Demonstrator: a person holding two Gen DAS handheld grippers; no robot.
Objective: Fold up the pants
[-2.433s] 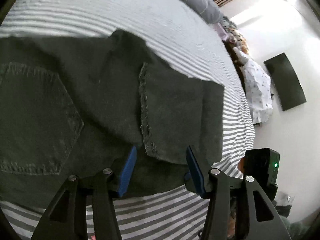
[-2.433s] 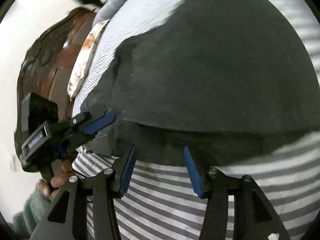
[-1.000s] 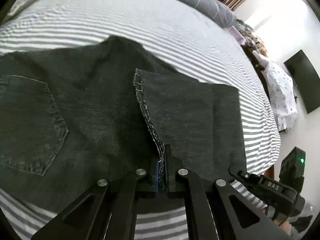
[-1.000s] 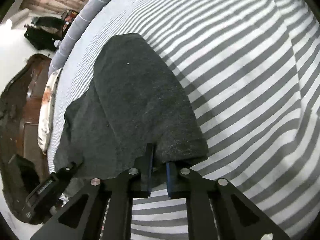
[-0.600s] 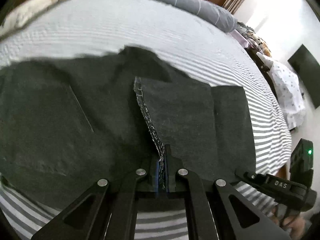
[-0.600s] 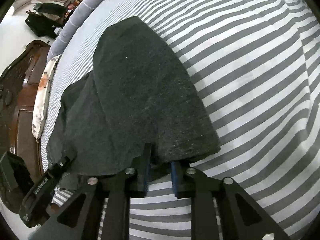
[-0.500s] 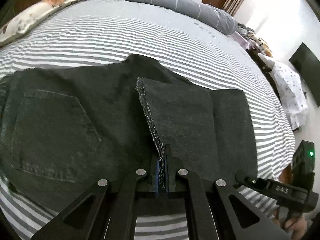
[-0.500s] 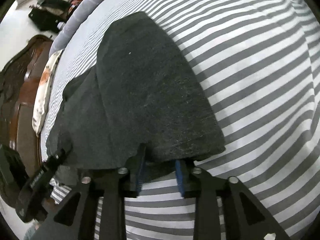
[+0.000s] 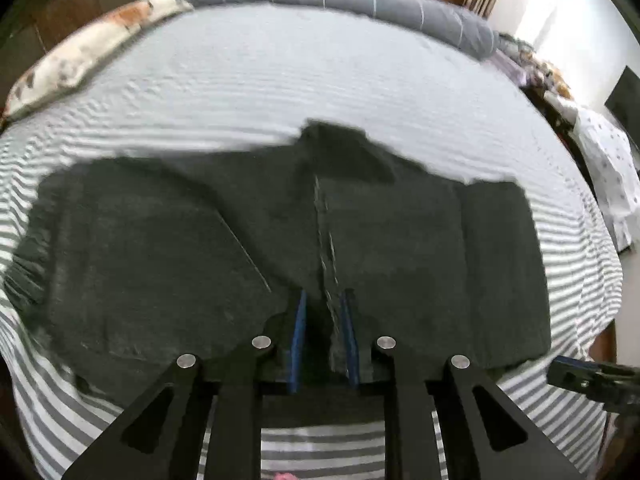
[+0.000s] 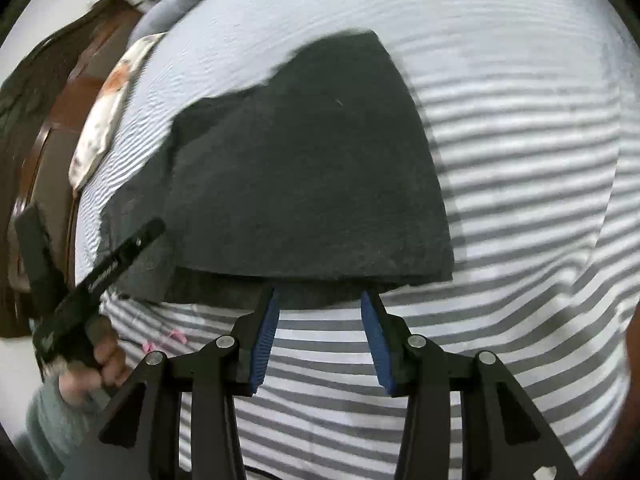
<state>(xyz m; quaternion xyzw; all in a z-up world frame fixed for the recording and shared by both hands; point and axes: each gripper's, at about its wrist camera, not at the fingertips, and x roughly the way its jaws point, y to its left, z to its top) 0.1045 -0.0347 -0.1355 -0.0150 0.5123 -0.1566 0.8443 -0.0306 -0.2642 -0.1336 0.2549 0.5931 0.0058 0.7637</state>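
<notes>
Lying folded on the striped bedsheet, dark jeans; left gripper part-open astride the frayed hem, right gripper wide open, empty.

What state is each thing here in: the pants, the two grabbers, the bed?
pants: folded over, lying flat on the bed.
left gripper: partly open, hem edge between its fingers.
right gripper: open, holding nothing, just short of the pants.
striped bedsheet: spread, slightly rippled.

Dark charcoal pants lie on a grey-and-white striped bedsheet; gripper pads are blue.
</notes>
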